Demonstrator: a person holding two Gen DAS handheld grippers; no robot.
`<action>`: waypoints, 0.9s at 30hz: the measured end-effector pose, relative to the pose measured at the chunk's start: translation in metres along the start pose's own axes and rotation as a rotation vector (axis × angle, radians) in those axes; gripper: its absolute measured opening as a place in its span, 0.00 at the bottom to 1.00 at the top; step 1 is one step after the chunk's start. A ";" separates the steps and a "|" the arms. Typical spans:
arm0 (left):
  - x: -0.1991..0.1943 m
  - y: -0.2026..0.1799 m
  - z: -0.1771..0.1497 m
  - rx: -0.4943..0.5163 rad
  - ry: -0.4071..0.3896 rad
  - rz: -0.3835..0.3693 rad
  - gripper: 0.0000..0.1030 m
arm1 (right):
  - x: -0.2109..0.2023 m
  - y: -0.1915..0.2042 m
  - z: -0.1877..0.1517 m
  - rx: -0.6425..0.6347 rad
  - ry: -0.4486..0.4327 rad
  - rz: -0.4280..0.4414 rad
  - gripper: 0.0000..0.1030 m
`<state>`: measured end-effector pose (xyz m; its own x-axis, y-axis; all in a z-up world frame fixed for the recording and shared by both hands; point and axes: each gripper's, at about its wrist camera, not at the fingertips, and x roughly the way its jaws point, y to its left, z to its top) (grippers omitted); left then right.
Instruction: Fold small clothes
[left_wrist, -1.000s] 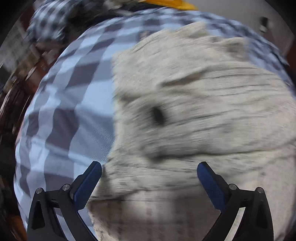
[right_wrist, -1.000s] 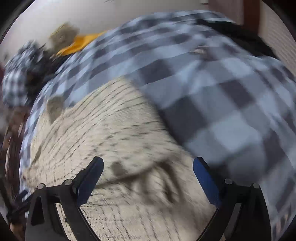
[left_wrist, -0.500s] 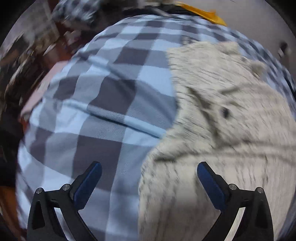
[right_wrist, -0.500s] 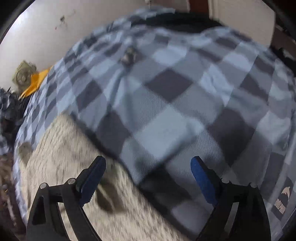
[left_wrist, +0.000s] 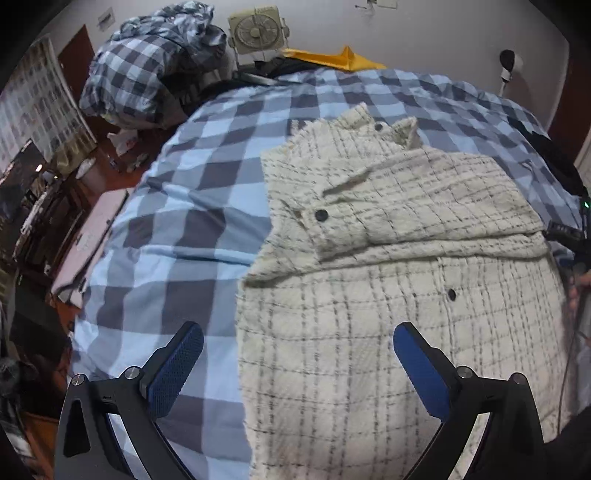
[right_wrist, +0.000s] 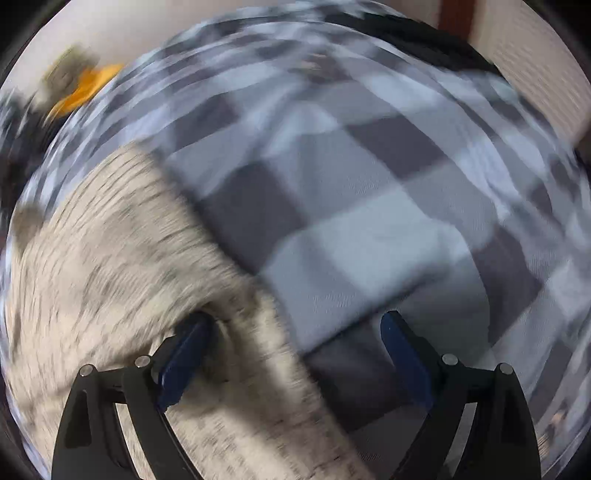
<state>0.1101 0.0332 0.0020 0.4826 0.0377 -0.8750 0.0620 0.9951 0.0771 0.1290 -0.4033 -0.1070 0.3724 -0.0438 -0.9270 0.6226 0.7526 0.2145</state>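
Cream tweed jacket (left_wrist: 388, 236), black-checked with dark buttons, lay partly folded on the blue-grey checked bedspread (left_wrist: 177, 221). Left gripper (left_wrist: 295, 369) and right gripper (right_wrist: 295, 354) gaped wide, holding nothing. No legible writing showed.

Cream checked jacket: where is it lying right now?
In the left wrist view the cream checked jacket lies spread on the blue checked bedcover, filling the centre and right, with the open left gripper above its left edge.
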 end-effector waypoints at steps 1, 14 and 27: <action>0.000 -0.002 0.000 0.001 0.002 -0.002 1.00 | -0.001 -0.013 -0.002 0.080 0.005 -0.013 0.89; 0.014 -0.005 0.002 -0.080 0.052 -0.112 1.00 | -0.037 0.076 -0.003 -0.317 -0.147 0.034 0.90; 0.012 0.018 0.007 -0.209 0.076 -0.210 1.00 | -0.054 -0.007 0.011 -0.052 -0.179 0.016 0.97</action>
<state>0.1231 0.0507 -0.0039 0.4108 -0.1721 -0.8953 -0.0310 0.9788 -0.2024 0.1118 -0.4137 -0.0547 0.5017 -0.1445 -0.8529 0.5807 0.7870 0.2082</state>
